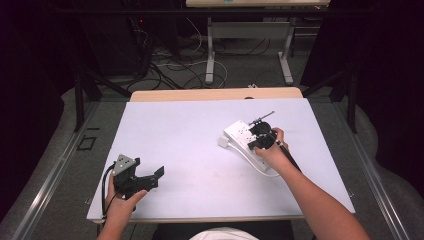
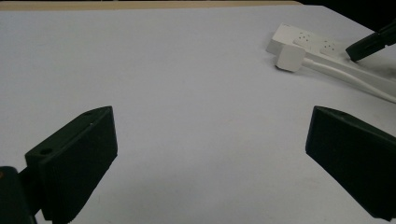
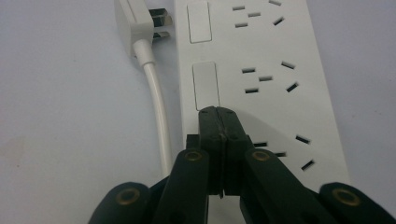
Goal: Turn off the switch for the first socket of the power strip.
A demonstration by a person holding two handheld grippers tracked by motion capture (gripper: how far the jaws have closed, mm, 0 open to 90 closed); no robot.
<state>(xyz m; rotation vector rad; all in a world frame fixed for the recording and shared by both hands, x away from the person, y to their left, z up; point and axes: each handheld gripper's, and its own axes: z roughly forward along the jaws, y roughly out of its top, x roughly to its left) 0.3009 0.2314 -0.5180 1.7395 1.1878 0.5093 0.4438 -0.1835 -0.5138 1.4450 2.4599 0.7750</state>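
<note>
the right gripper (image 3: 219, 114) has its jaws clenched tight together with nothing between them, and their joined tip rests on the power strip (image 3: 261, 70), right at the near end of a rocker switch (image 3: 205, 86). closed like that the two jaws make one blunt point, which looks suited to pressing the switch, not to picking anything up. beyond the tip lies a second switch (image 3: 199, 21), so two switches can be counted, each beside its own group of socket slots; a third group of slots sits level with the fingers, to their right.

the strip's own plug (image 3: 135, 21) lies just left of the strip's far end, prongs toward its edge but not inserted, and one white cord (image 3: 156, 107) runs back from it past the left of the fingers. the strip is probably unpowered, so the pressing seems a safe rehearsal.

the left gripper (image 1: 150, 179) sits well apart at the near edge of the table (image 1: 190, 145), jaws spread wide and holding nothing, seemingly parked out of the way. two grippers, one strip, one plug.
</note>
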